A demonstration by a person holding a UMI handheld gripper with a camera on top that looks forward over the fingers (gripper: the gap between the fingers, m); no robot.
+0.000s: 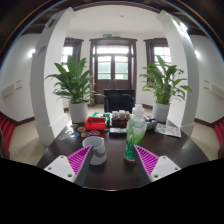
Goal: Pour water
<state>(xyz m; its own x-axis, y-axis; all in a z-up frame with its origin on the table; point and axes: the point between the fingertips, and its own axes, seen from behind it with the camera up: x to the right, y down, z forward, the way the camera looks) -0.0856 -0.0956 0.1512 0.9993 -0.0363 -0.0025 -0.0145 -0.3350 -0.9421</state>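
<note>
A clear plastic bottle with a green label (134, 138) stands upright on the dark round table (115, 172), just ahead of the right finger (147, 160). A grey mug (96, 149) sits just ahead of the left finger (78, 160). My gripper (112, 161) is open, its magenta pads spread wide with only bare tabletop between them. Neither finger touches the bottle or the mug.
Further back on the table lie a red box (96, 122), a dark tray with small items (119, 120) and papers (167, 128). A dark chair (118, 100) stands beyond the table. Potted plants (75, 85) (162, 85) flank a door, between white pillars.
</note>
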